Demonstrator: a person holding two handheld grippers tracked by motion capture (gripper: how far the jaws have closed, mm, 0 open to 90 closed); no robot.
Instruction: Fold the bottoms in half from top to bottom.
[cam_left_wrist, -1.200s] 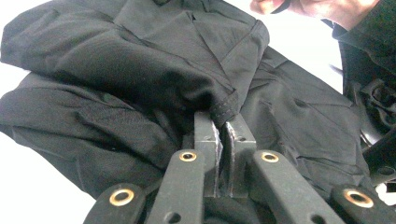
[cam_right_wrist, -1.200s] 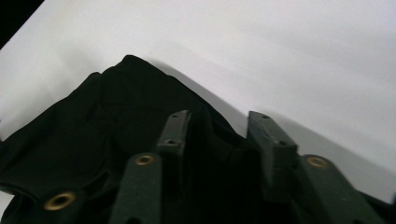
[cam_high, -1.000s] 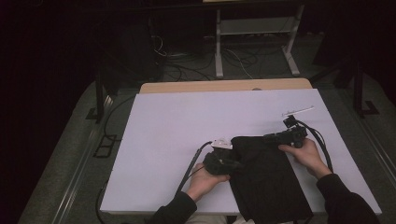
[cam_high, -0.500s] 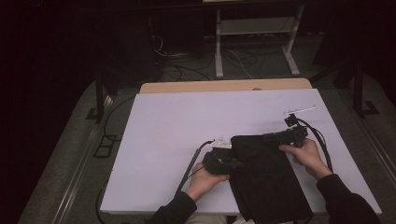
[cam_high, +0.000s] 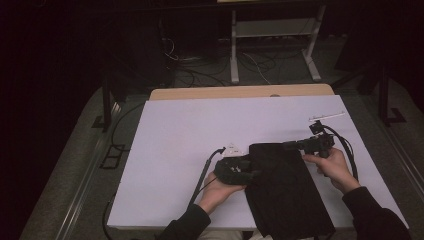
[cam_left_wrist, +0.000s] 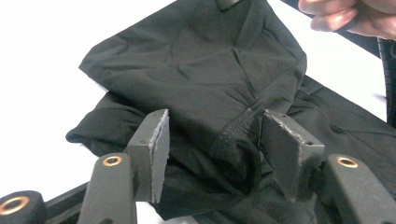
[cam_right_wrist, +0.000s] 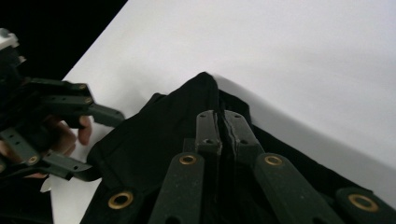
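A black cloth (cam_high: 285, 190) lies folded on the white table (cam_high: 200, 135), reaching to the near edge. My left gripper (cam_high: 252, 172) is at the cloth's left edge. Its jaws have just been opening. In the left gripper view they (cam_left_wrist: 210, 140) stand apart, with a bunched fold of the cloth (cam_left_wrist: 201, 70) between them and the pads clear of it. My right gripper (cam_high: 290, 145) is at the cloth's far right corner. In the right gripper view its jaws (cam_right_wrist: 219, 122) are pressed together on the cloth (cam_right_wrist: 154, 135). The left gripper (cam_right_wrist: 107, 144) shows there at the left.
A thin white stick (cam_high: 327, 117) lies near the table's far right corner. A small white tag (cam_high: 233, 148) sits just beyond the left gripper. A wooden strip (cam_high: 240, 92) borders the far edge. Behind the table are cables and a metal rack on the dark floor.
The left gripper's jaws have spread at the cloth's left edge and let go of the fold. Both hands stay about where they were.
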